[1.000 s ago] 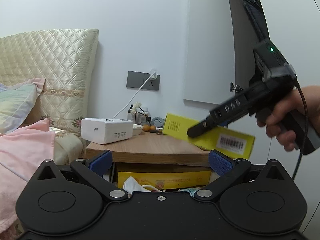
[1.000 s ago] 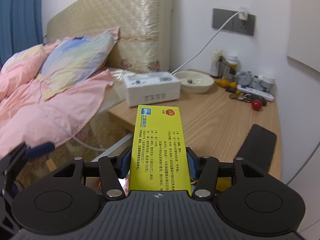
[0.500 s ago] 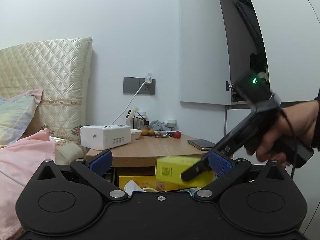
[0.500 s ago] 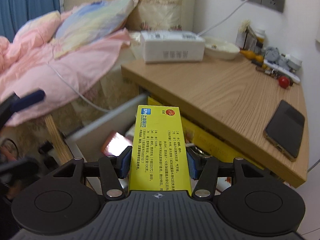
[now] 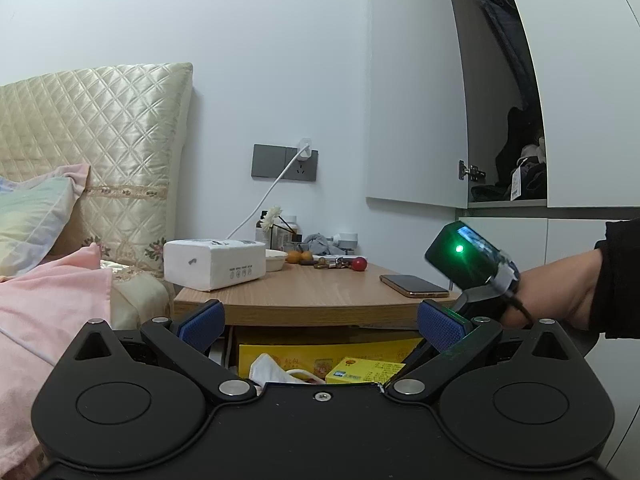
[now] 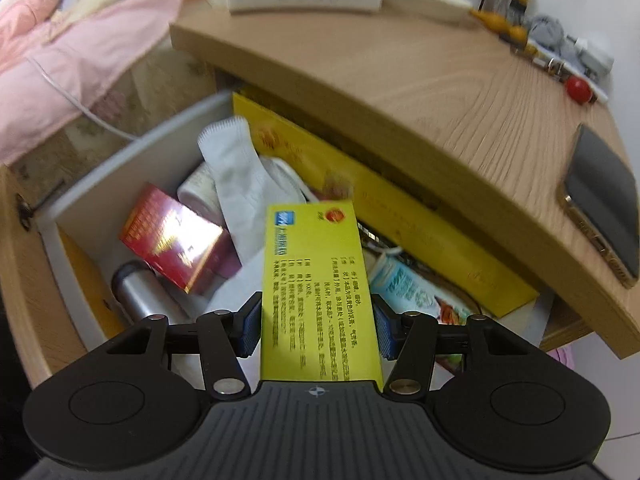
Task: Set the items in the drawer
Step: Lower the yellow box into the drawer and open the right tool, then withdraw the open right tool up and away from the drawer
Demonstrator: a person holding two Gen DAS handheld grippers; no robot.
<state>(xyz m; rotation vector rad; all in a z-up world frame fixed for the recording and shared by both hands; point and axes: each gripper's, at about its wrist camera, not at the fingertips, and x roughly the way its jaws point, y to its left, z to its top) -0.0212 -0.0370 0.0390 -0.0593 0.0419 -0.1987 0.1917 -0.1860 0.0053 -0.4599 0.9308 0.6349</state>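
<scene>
We see the wooden bedside table [image 6: 420, 80] with its drawer [image 6: 132, 152] pulled open beneath the front edge of the top. Along the drawer's back wall stands a long yellow carton [image 6: 400, 216], partly tucked under the table top. A white cloth [image 6: 236, 176] lies in the middle of the drawer, a red box [image 6: 172, 244] sits toward its left wall, and a silver cylinder [image 6: 136, 292] lies near the front left corner. Our right gripper [image 6: 316, 328] pinches a yellow-green box [image 6: 316, 280] between its blue pads [image 6: 250, 330], holding it above the drawer's contents; whether it touches them we cannot tell. From the left wrist view the same box [image 5: 364, 372] shows low inside the drawer, with the right hand [image 5: 560, 292] beside it. Our left gripper [image 5: 320, 320] is spread wide with nothing between its pads. A phone [image 6: 600, 200] lies near the top's right edge, and a small red ball [image 6: 578, 89] near its far right corner.
</scene>
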